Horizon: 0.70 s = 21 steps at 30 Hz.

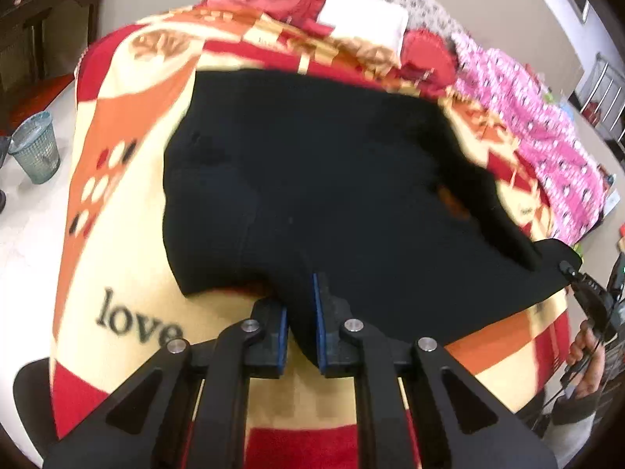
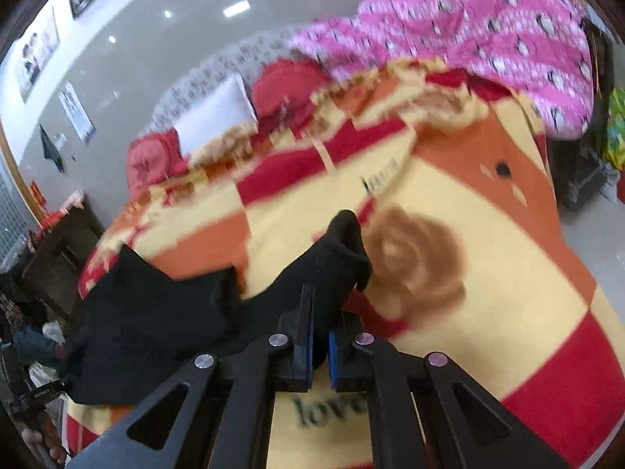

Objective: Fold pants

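- Left gripper, at 6 o'clock in its view, pinches a fold of the black pants between blue-padded fingers.
- Right gripper likewise clamps a bunched edge of the pants.
- Pants lie spread on the patterned blanket, stretching toward 12 o'clock.
- Pink quilt sits at 1 o'clock in the right view.

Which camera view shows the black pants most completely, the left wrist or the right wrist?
The left wrist view: the black pants spread across its middle on the patterned blanket, nearly whole, with the left gripper shut on the near edge. The right wrist view shows only bunched parts, a fold pinched in the right gripper.
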### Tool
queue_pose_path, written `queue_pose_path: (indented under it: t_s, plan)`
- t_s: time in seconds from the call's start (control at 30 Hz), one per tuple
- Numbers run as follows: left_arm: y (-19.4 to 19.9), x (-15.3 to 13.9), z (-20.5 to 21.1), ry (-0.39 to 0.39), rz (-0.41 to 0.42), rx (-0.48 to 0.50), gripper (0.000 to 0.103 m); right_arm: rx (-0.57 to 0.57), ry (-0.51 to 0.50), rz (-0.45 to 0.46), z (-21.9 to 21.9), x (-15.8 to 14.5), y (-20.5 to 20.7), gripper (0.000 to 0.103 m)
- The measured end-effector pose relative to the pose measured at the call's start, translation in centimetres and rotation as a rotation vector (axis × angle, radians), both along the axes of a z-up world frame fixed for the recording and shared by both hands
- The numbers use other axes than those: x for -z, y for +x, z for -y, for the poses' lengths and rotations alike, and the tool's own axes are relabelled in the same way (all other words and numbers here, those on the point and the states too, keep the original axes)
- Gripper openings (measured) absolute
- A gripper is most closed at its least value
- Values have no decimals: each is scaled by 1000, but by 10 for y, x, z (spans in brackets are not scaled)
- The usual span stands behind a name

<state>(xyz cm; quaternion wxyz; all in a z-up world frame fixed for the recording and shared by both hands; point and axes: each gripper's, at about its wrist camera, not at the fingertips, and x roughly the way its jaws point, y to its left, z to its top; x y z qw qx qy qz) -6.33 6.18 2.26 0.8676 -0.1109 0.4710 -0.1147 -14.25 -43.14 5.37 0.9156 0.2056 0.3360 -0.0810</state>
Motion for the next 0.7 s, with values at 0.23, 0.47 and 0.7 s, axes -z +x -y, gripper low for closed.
queue_pose_path:
  t_s: [0.23,0.47,0.7]
  plan:
    - [-14,-14,6,142,66,-26,48,89,-2,-95,10,18,3,22]
    - [-25,-53,-16,158,176,-72,73,-45,-58,48,-18,-33,4,56]
    - [-7,-69,2,113,234,-24,77,-281,-103,-38,-77,-16,74,65]
